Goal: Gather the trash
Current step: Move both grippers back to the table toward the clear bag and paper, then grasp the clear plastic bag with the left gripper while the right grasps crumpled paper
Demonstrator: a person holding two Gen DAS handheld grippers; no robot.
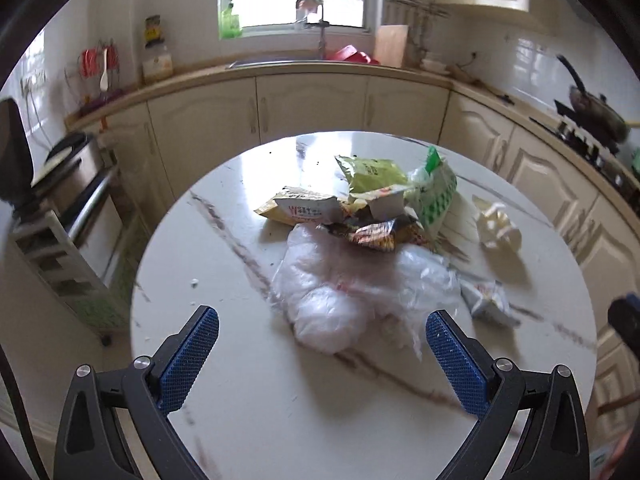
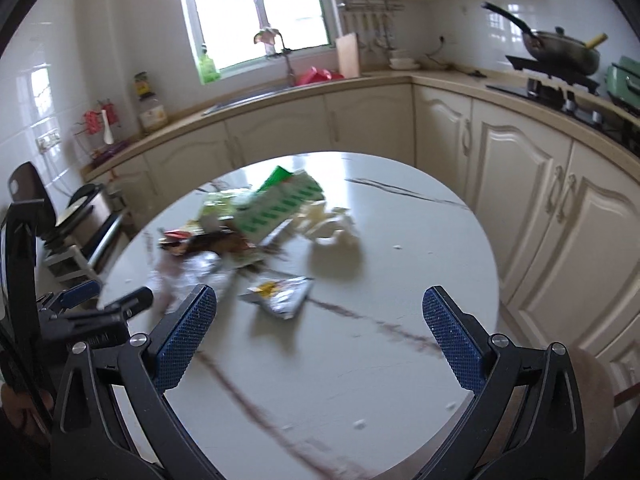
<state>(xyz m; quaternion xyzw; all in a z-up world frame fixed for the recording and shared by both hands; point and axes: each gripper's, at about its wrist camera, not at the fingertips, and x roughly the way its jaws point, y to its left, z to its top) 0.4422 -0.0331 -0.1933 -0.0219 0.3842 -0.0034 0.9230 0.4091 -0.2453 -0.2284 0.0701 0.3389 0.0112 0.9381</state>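
Note:
A pile of trash lies on a round white marble table [image 1: 240, 400]. It holds a clear plastic bag [image 1: 352, 292], a yellow-green snack packet [image 1: 370, 172], a torn carton [image 1: 308, 210], a green-and-white bag [image 1: 436, 196], crumpled white paper [image 1: 498, 224] and a small wrapper [image 1: 488, 298]. My left gripper [image 1: 322, 334] stands wide open just short of the plastic bag, nothing between its pads. In the right wrist view my right gripper [image 2: 319, 322] is open above the table [image 2: 360, 380], with a silver-yellow wrapper [image 2: 280, 294] lying ahead of it. The left gripper [image 2: 100, 300] shows at that view's left edge.
Cream cabinets [image 2: 520, 184] and a countertop wrap around behind the table. A sink with a tap [image 1: 320, 36] sits under the window, a wok [image 2: 560, 50] on the stove at right. A metal rack [image 1: 76, 216] stands left of the table.

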